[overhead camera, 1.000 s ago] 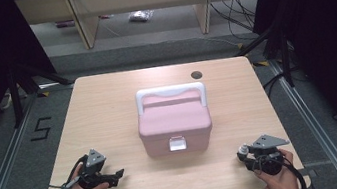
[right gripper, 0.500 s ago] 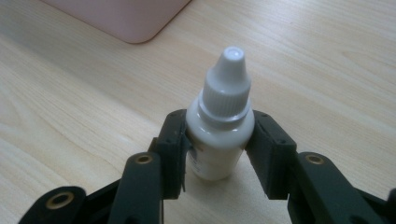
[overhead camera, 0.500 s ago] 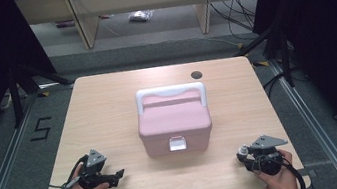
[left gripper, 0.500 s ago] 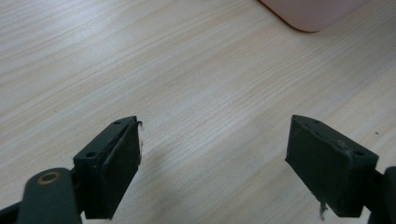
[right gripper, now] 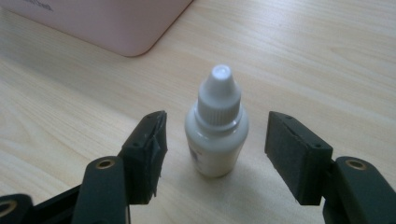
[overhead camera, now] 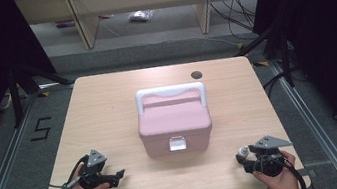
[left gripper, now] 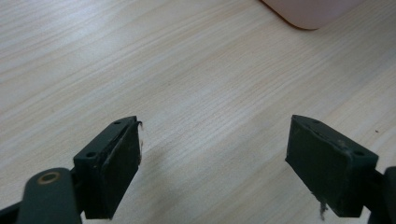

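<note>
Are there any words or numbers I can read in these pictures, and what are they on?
"5": black number marked on the grey floor left of the table.
Small grey print on the pink box, right gripper view: too blurred to read.
Dark marks low on the white dropper bottle: too small to read.

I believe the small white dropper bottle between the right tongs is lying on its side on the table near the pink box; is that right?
Not quite: the dropper bottle stands upright between the right tongs, which have just been opening and stand clear of it, as the right gripper view shows. It is on the table near the pink box.
</note>
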Motion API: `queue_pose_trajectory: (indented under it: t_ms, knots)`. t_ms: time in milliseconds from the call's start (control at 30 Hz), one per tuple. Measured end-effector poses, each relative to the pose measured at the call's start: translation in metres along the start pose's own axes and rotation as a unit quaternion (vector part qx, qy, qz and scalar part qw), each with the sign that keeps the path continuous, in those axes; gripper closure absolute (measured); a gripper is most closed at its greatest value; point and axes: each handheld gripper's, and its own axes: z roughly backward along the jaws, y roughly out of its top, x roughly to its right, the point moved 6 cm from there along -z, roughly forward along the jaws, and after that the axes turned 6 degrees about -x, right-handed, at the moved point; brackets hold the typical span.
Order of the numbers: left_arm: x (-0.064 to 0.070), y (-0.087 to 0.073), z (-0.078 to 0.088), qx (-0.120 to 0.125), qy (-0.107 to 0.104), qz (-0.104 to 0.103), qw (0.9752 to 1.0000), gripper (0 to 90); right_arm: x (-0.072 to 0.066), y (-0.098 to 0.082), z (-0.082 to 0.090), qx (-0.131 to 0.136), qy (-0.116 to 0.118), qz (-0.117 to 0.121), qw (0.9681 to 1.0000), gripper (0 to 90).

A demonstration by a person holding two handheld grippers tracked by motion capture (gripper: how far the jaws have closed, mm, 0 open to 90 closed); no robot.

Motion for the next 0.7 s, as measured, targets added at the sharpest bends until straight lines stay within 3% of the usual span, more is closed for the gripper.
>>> queue_pose_trajectory:
  t_ms: [33,67,167,200,267,367,433,467,500,700]
  knots:
    - [0.0,0.0,0.001,-0.002,0.0,0.001,1.0,17.0,0.0,-0.002,0.002,0.001,-0.01,-0.016,0.9998,38.6]
    - [0.0,0.0,0.001,-0.002,-0.001,0.001,1.0,17.0,-0.001,-0.003,0.002,0.002,0.0,-0.026,0.9997,37.8]
    - [0.0,0.0,0.001,-0.001,0.0,0.0,1.0,17.0,-0.001,-0.006,0.008,0.008,-0.005,-0.039,0.9992,36.5]
    - [0.0,0.001,0.001,-0.001,0.0,-0.001,1.0,17.1,-0.005,-0.008,0.01,0.005,-0.002,-0.062,0.9981,36.1]
    - [0.0,0.001,0.0,-0.002,0.001,0.0,1.0,17.0,-0.002,-0.009,0.013,0.016,-0.012,-0.045,0.9988,35.5]
    - [0.001,0.005,0.0,0.004,-0.007,0.002,1.0,17.1,-0.006,-0.013,0.017,0.015,-0.011,-0.057,0.9982,34.9]
    - [0.001,0.005,0.002,-0.006,-0.011,-0.01,0.9999,17.3,-0.005,-0.014,0.018,0.016,-0.008,-0.056,0.9983,34.8]
    - [0.001,0.007,0.002,-0.005,-0.013,-0.011,0.9998,17.3,-0.005,-0.015,0.018,0.018,-0.014,-0.051,0.9984,34.8]
    - [0.0,0.01,0.004,-0.005,-0.018,-0.016,0.9997,21.5,-0.007,-0.018,0.02,0.011,-0.007,-0.064,0.9979,34.7]
    - [0.0,0.026,0.013,0.008,-0.032,-0.028,0.9991,21.5,-0.01,-0.024,0.021,0.013,-0.007,-0.062,0.998,34.8]
